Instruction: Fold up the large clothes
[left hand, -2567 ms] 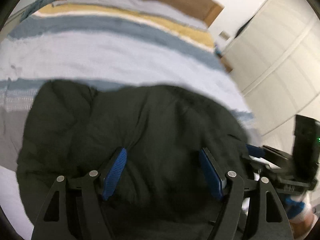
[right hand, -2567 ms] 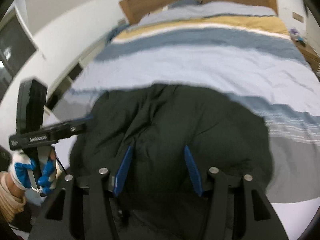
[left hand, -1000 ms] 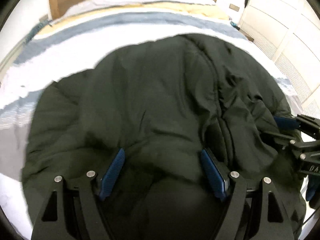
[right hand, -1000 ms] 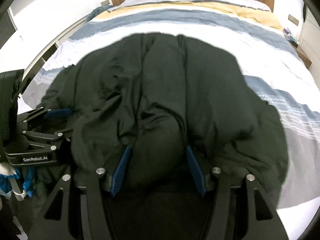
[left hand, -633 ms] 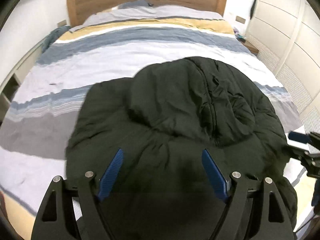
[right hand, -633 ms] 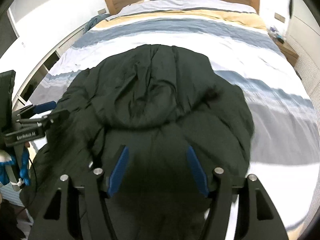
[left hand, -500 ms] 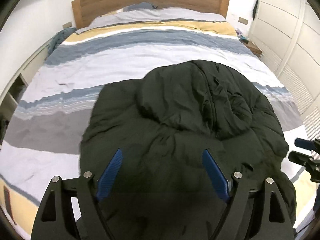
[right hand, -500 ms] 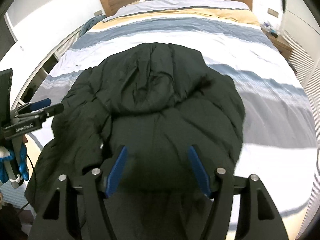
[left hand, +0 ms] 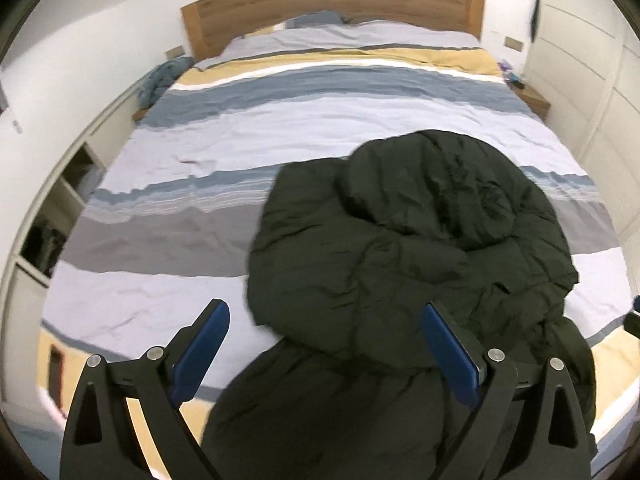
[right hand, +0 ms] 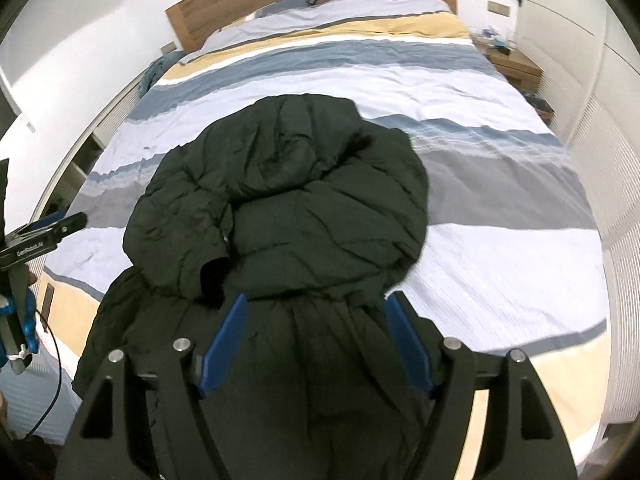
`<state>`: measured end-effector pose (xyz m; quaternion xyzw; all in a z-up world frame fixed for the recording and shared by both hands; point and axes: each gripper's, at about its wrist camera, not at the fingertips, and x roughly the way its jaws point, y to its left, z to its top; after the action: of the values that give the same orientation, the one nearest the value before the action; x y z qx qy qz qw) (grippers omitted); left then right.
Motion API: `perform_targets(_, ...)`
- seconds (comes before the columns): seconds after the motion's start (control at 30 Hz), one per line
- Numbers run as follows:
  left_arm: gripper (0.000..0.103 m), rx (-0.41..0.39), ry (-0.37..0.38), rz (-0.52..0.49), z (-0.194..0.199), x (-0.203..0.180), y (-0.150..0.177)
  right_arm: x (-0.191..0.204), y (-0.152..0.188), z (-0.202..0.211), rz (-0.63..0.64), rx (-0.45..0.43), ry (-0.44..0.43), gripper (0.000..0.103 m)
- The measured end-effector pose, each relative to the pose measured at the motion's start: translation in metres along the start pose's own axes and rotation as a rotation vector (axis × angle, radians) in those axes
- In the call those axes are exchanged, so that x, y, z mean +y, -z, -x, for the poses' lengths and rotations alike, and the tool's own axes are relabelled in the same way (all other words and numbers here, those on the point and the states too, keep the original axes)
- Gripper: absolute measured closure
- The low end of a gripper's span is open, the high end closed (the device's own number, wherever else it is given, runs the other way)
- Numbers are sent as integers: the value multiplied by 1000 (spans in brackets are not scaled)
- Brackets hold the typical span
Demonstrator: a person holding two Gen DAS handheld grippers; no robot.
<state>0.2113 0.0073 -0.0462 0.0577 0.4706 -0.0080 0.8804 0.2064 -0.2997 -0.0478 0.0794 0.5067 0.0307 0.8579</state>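
Observation:
A large black puffer jacket (left hand: 408, 248) lies on the foot end of the striped bed, its upper part and hood folded back over the body. It also fills the middle of the right wrist view (right hand: 288, 208), with its lower part hanging over the bed's near edge. My left gripper (left hand: 326, 332) is open and empty, above the jacket's near left edge. My right gripper (right hand: 316, 320) is open and empty, above the jacket's lower part. The left gripper also shows at the left edge of the right wrist view (right hand: 44, 232).
The bed (left hand: 320, 120) has a duvet in blue, grey, white and yellow stripes and a wooden headboard (left hand: 332, 4). Low shelves (left hand: 60, 208) run along the left. White wardrobes (right hand: 580, 52) and a bedside table (right hand: 516, 66) stand on the right.
Both grippers have let go of the jacket and pulled back and up from the bed. The jacket's top has dropped folded over its body. The left gripper has shifted left.

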Motion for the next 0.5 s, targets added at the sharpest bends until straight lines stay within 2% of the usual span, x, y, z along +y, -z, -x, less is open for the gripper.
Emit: perform_targets(0.5,3,8,-127,35,46,47,20,-13,20,44,-50,-3,79,30)
